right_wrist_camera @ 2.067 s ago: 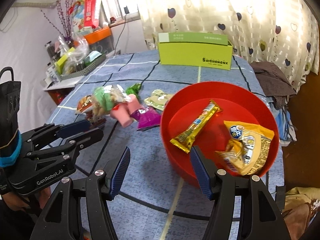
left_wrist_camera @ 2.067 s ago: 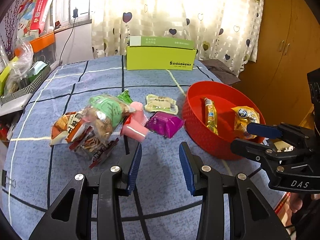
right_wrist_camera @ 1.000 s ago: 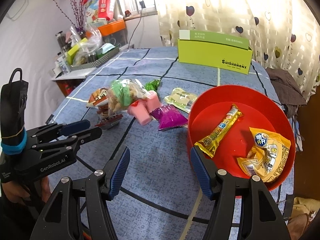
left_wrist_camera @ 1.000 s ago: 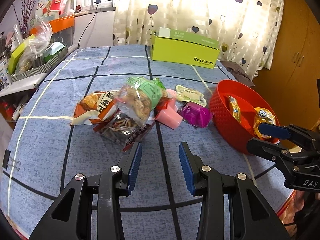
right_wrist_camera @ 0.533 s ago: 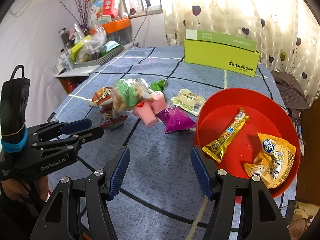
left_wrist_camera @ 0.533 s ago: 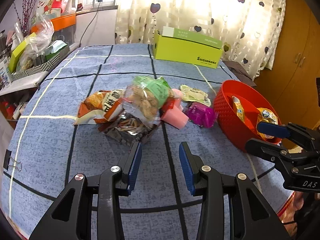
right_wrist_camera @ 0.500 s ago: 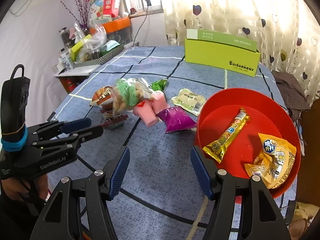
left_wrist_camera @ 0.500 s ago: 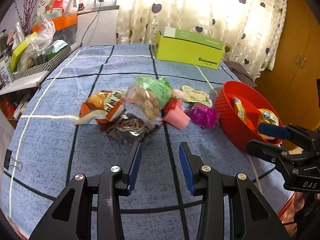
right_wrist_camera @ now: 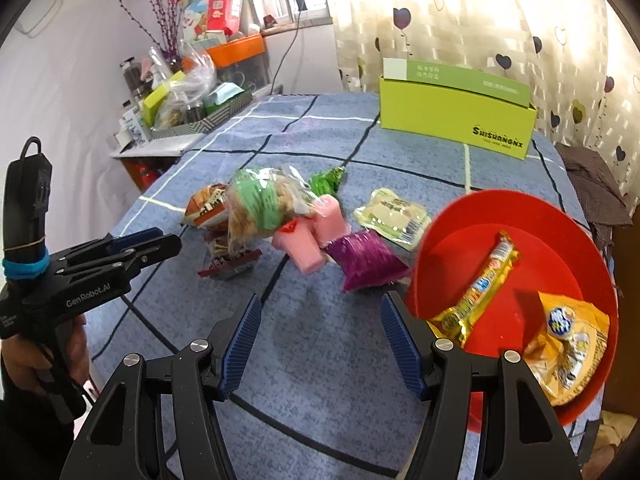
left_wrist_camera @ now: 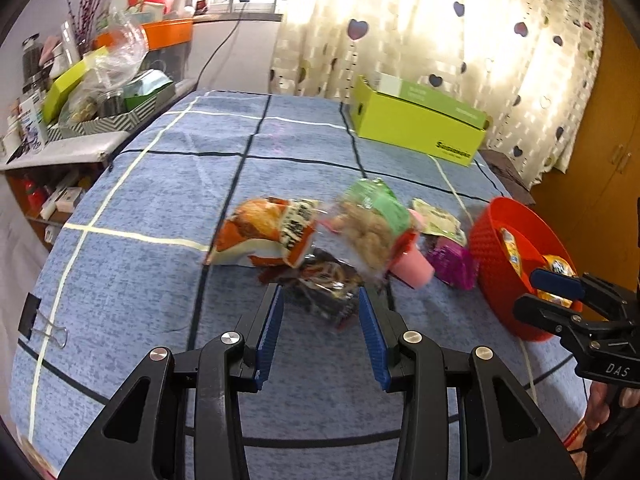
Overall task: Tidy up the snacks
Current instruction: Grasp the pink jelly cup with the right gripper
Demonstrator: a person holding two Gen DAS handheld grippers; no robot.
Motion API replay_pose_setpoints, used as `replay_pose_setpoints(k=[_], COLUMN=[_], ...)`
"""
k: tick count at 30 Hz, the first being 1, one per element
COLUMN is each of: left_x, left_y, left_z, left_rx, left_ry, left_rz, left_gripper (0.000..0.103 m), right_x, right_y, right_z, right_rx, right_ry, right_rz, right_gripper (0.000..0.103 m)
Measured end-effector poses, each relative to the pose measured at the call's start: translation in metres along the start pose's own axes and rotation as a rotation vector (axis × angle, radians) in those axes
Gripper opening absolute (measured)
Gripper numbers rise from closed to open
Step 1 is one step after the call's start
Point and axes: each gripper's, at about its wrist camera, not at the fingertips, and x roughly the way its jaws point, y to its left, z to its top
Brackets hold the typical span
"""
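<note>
A blue checked cloth covers the desk (left_wrist_camera: 160, 184). Near its middle lies a heap of snacks (left_wrist_camera: 332, 240), just left of a red bowl (right_wrist_camera: 560, 232) holding two packets. Beyond the heap stands a green box (right_wrist_camera: 452, 120), then a heart-print curtain (left_wrist_camera: 460, 28). The left tool (left_wrist_camera: 320, 324) tilts down, jaws partly apart, empty, just short of the heap. The right tool (right_wrist_camera: 320, 340) gapes wide, empty, beside the bowl.
</note>
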Motion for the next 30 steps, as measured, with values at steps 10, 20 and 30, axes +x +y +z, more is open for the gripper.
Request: replay_pose_setpoints(k=[10,20,30], left_x=[0.008,0.005,0.014], left_y=[0.016,0.029,0.043], left_z=[-0.001,-0.002,0.013], left_rx=[-0.029,-0.042,-0.038], left_ry=[0.016,0.004,0.004], left_rz=[0.003,-0.013,-0.023], left_gripper=[0.040,0.040,0.040], right_x=[0.027,0.081,0.111], right_y=[0.014,0.033,0.035], right_z=[0.016,0.033,0.039], right_rx=[-0.079,-0.186,-0.181], right_ry=[0.033,0.116,0.146], right_rz=[-0.002,-0.025,-0.044], right_gripper=[0.049,0.047,0.038])
